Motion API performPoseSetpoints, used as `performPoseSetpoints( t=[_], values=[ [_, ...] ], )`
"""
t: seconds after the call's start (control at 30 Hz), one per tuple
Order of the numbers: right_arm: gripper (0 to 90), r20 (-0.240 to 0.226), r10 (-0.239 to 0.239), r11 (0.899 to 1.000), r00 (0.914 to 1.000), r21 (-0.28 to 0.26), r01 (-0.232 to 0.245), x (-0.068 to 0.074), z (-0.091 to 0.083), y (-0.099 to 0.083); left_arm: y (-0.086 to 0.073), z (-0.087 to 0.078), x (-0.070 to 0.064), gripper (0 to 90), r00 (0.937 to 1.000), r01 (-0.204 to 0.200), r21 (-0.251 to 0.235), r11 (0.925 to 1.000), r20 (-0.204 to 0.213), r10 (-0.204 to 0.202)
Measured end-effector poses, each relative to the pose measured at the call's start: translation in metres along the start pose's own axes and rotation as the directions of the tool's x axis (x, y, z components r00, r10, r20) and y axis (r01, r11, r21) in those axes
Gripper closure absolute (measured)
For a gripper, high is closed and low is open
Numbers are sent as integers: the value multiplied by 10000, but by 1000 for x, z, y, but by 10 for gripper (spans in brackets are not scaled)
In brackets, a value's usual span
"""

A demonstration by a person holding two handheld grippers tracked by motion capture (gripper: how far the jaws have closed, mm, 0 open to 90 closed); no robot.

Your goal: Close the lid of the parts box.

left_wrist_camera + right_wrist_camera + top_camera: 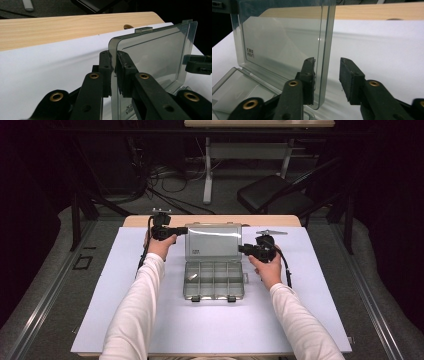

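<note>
With the left tool (113,72) clamped on the edge of the upright lid (213,241) of the organiser box (213,281) mid-worktop, the right tool (327,75), jaws parted astride the opposite edge, should probably pinch squarely before swinging evenly.

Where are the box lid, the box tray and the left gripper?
lid (214,241), high view, middle of the raised clear panel.
tray (213,295), high view, front wall of the compartment base.
left gripper (113,62), left gripper view, between the tips of its jaws, closed on the lid's edge.
</note>
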State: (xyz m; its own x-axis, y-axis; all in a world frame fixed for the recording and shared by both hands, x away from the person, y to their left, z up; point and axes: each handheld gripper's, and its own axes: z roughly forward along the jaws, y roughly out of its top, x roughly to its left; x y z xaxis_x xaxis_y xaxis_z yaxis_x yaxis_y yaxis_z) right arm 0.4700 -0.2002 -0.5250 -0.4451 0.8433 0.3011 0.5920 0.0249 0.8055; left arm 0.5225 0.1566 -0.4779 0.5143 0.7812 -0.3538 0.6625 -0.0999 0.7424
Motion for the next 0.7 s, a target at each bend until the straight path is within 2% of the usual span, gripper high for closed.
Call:
performPoseSetpoints(
  t=[0.17, 0.23, 0.3, 0.43, 0.7],
  values=[
    [608, 297, -153, 9998, 9994, -137, 158, 2, -4, 4, -2, -1, -1, 828, 10000, -96, -110, 9999, -4, 96],
    [609, 423, -365, 9992, 9984, -127, 370, 3, -6, 5, -3, -2, -2, 828, 9999, -137, -194, 9997, -7, 137],
    [616, 414, -428, 9990, 9982, -106, 432, 4, -7, 7, -4, -3, -3, 829, 9998, -185, -255, 9995, -5, 185],
    [649, 437, -560, 9983, 9975, -152, 567, 9, -10, 12, -7, -6, -4, 832, 9997, -226, -481, 9986, 32, 228],
    [747, 518, -980, 9950, 9938, -126, 987, 21, -15, 27, -14, -11, -10, 834, 9978, -653, -964, 9932, -132, 643]
  ],
)
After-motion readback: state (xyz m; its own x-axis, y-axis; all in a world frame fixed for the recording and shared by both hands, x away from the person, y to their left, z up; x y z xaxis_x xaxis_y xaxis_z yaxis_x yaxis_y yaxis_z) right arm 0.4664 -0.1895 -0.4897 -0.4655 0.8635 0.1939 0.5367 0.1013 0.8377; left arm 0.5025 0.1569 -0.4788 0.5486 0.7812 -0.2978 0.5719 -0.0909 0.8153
